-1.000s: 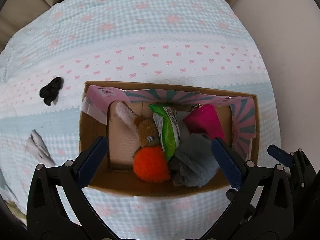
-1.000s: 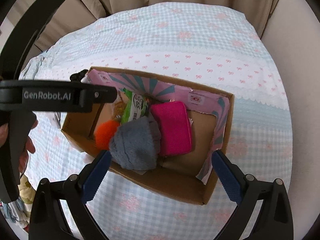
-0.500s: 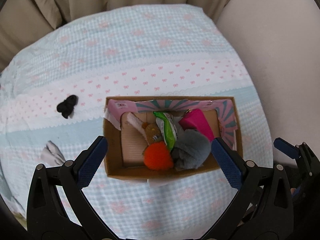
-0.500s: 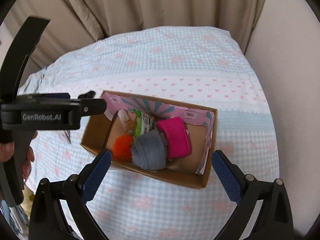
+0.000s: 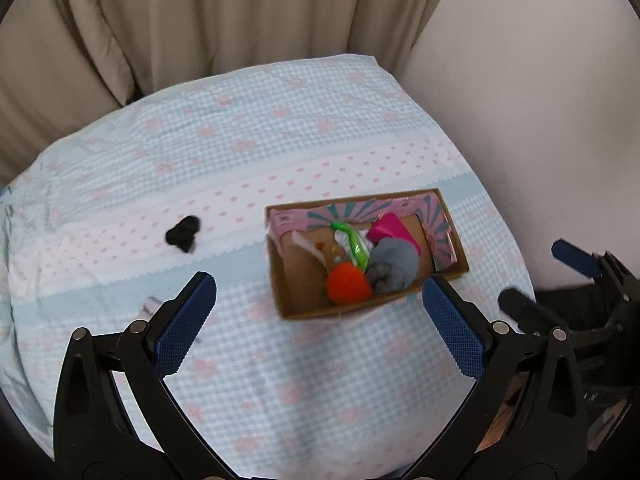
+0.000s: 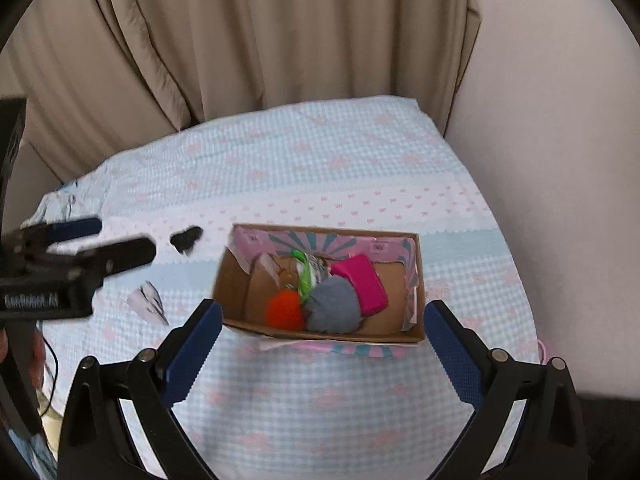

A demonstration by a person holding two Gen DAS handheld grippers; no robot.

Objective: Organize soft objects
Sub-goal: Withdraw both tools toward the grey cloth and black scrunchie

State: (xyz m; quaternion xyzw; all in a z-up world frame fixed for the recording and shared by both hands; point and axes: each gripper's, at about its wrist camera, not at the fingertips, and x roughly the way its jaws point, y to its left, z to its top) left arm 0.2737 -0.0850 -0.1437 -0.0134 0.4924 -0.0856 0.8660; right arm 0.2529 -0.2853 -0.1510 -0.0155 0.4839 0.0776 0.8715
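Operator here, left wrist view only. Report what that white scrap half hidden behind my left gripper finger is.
Observer: The right wrist view shows it whole: a white crumpled piece lying on the bedspread, apart from the cardboard box. I cannot tell whether it is paper or cloth.
Operator: Now check the box's near side for me.
Observer: A pink-and-teal flap sticks out from under the near wall and lies flat on the bedspread.
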